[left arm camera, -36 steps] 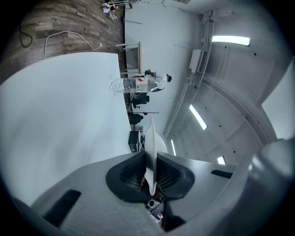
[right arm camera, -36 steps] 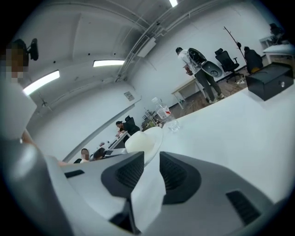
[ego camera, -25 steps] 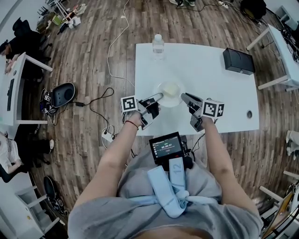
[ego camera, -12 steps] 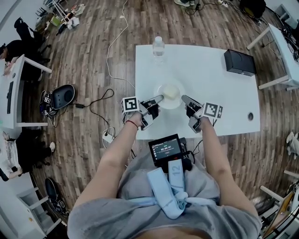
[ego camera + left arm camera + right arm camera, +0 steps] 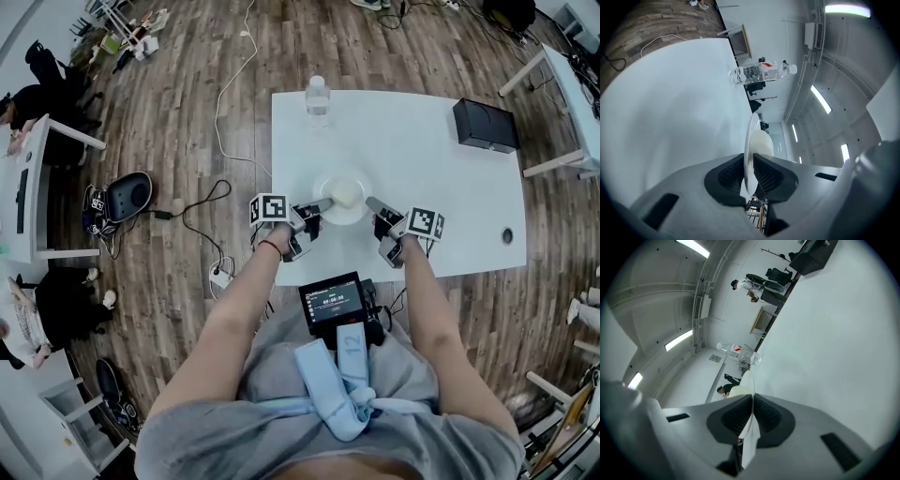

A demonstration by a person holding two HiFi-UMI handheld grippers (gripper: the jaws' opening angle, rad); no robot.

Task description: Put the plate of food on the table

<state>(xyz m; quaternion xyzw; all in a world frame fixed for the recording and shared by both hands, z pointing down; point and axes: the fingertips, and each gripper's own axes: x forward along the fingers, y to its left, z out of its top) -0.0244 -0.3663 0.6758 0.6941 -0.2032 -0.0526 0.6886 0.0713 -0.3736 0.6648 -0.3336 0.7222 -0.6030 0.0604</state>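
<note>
A white plate (image 5: 330, 208) with a pale mound of food (image 5: 346, 194) on it sits over the near middle of the white table (image 5: 422, 150). My left gripper (image 5: 322, 203) is shut on the plate's left rim and my right gripper (image 5: 372, 202) is shut on its right rim. In the left gripper view the plate (image 5: 751, 140) stands edge-on between the dark pads (image 5: 727, 176), with the food (image 5: 763, 143) just beyond. The right gripper view shows the plate's thin rim (image 5: 749, 380) pinched between the pads (image 5: 736, 417). Whether the plate touches the table is unclear.
A clear water bottle (image 5: 318, 94) stands at the table's far left edge and a black box (image 5: 485, 125) at its far right. A small dark hole (image 5: 507, 235) marks the table's right side. Cables and a floor device (image 5: 128, 194) lie on the wood floor at left.
Both grippers and the plate they hold have shifted slightly downward in the head view. Both grips are unchanged.
</note>
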